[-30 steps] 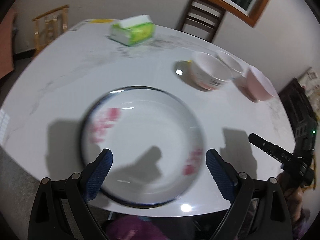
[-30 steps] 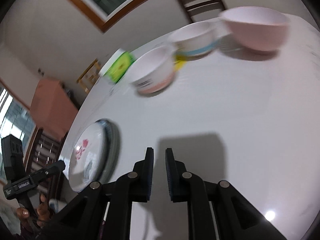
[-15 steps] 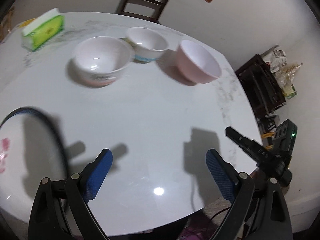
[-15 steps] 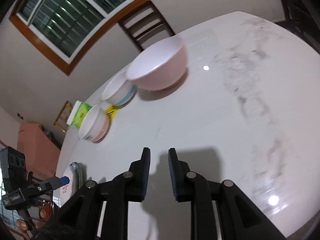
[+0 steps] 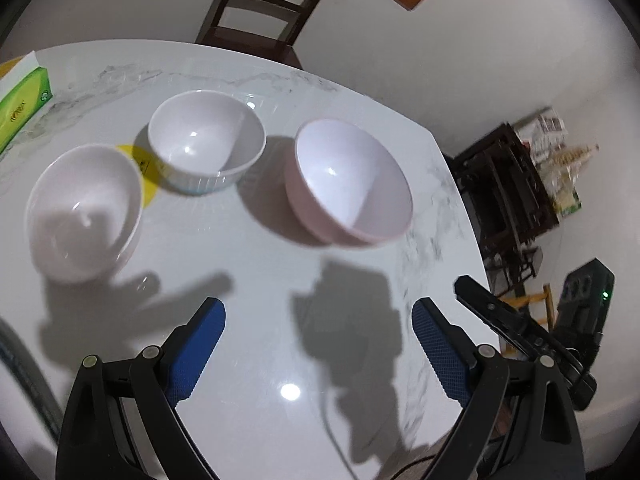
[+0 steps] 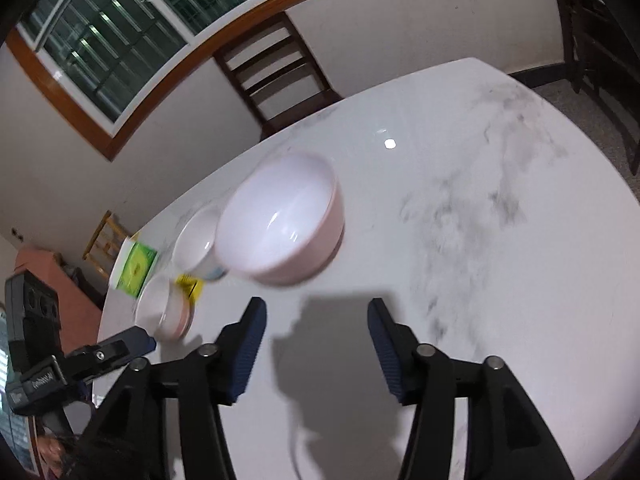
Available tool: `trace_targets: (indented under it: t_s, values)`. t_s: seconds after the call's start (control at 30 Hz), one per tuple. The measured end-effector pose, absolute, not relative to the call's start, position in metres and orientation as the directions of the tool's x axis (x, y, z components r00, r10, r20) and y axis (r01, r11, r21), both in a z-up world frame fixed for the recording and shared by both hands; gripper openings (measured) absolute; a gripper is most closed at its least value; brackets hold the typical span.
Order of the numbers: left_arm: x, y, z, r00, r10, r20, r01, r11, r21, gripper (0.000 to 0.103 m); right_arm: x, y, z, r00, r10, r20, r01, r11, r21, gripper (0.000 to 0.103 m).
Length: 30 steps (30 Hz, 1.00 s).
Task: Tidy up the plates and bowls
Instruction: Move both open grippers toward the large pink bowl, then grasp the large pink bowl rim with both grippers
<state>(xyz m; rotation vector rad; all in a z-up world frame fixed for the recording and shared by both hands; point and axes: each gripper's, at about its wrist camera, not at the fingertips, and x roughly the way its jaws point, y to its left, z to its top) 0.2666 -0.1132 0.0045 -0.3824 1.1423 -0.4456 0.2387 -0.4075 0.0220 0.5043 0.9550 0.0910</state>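
Note:
Three bowls stand on the white marble table (image 5: 256, 280): a pink bowl (image 5: 352, 188) on the right, a white ribbed bowl (image 5: 206, 148) behind the middle, and a white bowl (image 5: 82, 212) on the left. My left gripper (image 5: 318, 320) is open and empty, above the table in front of the bowls. My right gripper (image 6: 316, 316) is open and empty, just in front of the pink bowl (image 6: 280, 218). The white ribbed bowl (image 6: 196, 244) and the third bowl (image 6: 162, 312) stand further left. The plate's dark rim (image 5: 16, 372) shows at the left edge.
A green tissue box (image 5: 20, 104) lies at the table's far left. A yellow sticker (image 5: 142, 172) lies between the bowls. A wooden chair (image 5: 264, 8) stands behind the table, and a dark shelf (image 5: 504, 196) stands off to the right.
My left gripper has swung right from the plate to face the bowls. My right gripper has opened from shut and moved up to the pink bowl.

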Motion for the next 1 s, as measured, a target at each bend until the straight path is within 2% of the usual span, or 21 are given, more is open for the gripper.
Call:
trace_targets:
  t_s: [0.27, 0.6, 0.7, 0.77, 0.83, 0.87, 0.9, 0.93, 1.0]
  values:
    - [0.313, -0.136, -0.013, 0.299, -0.535, -0.790, 0.100, 0.841, -0.531, 0.093, 0.315, -0.420, 0.015, 0.521, 0.295, -0.801, 0.167, 0.885, 0.435, 0.056]
    - [0.336, -0.145, -0.034, 0.285, -0.531, -0.798, 0.068, 0.841, -0.536, 0.092, 0.361, -0.422, -0.012, 0.479, 0.317, -0.818, 0.210, 0.864, 0.458, 0.056]
    - [0.341, -0.149, -0.035, 0.305, -0.504, -0.808, 0.079, 0.859, -0.506, 0.092, 0.370, -0.420, -0.019, 0.474, 0.317, -0.821, 0.212, 0.865, 0.456, 0.053]
    - [0.343, -0.151, -0.036, 0.308, -0.499, -0.810, 0.088, 0.862, -0.499, 0.091, 0.374, -0.418, -0.023, 0.468, 0.316, -0.826, 0.211, 0.867, 0.451, 0.047]
    - [0.345, -0.152, -0.037, 0.313, -0.495, -0.811, 0.092, 0.865, -0.493, 0.085, 0.378, -0.414, -0.025, 0.464, 0.300, -0.834, 0.204, 0.879, 0.430, 0.034]
    - [0.347, -0.154, -0.039, 0.308, -0.494, -0.813, 0.096, 0.867, -0.490, 0.078, 0.380, -0.412, -0.027, 0.454, 0.293, -0.841, 0.200, 0.887, 0.417, 0.029]
    - [0.348, -0.156, -0.041, 0.299, -0.497, -0.814, 0.101, 0.865, -0.491, 0.067, 0.382, -0.410, -0.030, 0.441, 0.289, -0.850, 0.197, 0.893, 0.406, 0.018]
    - [0.349, -0.158, -0.043, 0.287, -0.489, -0.824, 0.107, 0.871, -0.480, 0.061, 0.384, -0.409, -0.032, 0.431, 0.287, -0.855, 0.197, 0.895, 0.399, 0.014]
    - [0.350, -0.163, -0.048, 0.270, -0.484, -0.833, 0.111, 0.875, -0.472, 0.042, 0.386, -0.406, -0.036, 0.421, 0.278, -0.863, 0.197, 0.901, 0.387, 0.012]
